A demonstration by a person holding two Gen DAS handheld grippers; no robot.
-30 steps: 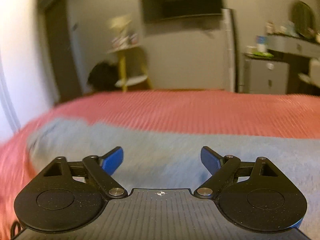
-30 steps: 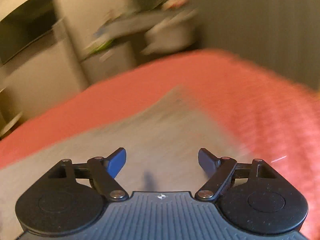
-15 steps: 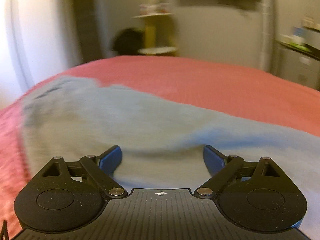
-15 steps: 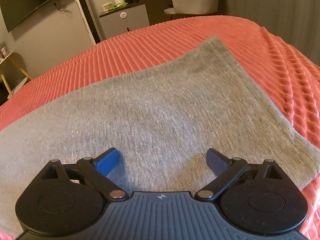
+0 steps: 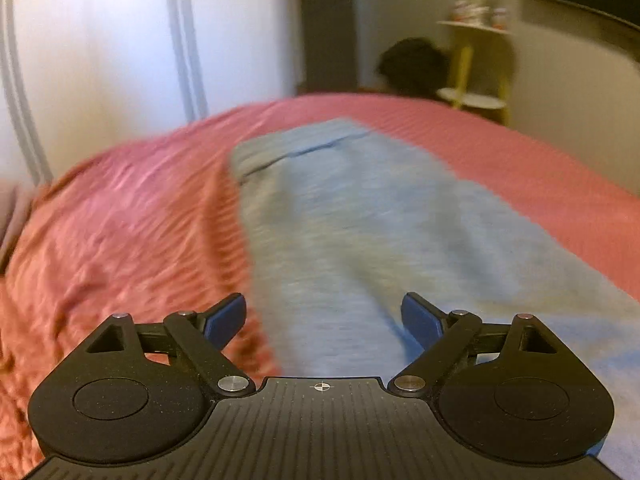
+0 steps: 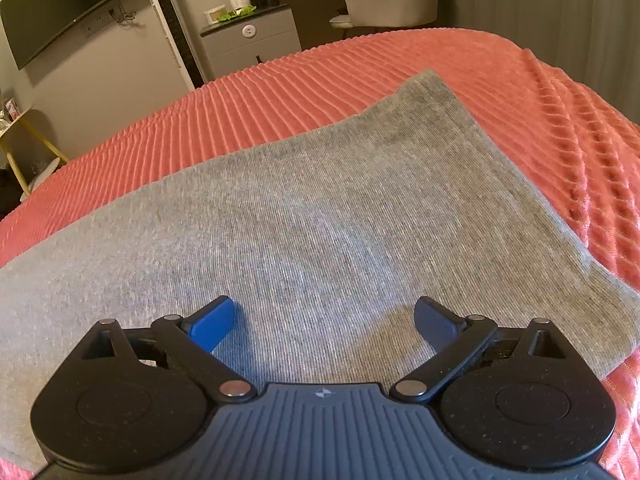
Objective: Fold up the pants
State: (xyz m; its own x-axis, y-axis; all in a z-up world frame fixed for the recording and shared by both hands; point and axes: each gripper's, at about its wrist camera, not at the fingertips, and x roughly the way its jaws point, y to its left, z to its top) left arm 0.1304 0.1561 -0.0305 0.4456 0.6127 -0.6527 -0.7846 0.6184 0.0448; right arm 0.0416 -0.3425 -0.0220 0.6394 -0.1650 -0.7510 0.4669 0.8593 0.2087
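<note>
Grey knit pants (image 6: 320,216) lie flat on coral ribbed bedspread (image 6: 280,92) | folding unfinished | left tongs (image 5: 323,316) wide, narrowing, empty | right tongs (image 6: 324,316) wide, empty, above cloth

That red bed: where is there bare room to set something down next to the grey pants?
The bedspread lies bare beyond the pants' far edge, toward the grey cabinet, and on the strip right of their end. In the left wrist view, a wide rumpled stretch lies free between the pants and the white wall. The middle is taken by the pants.
</note>
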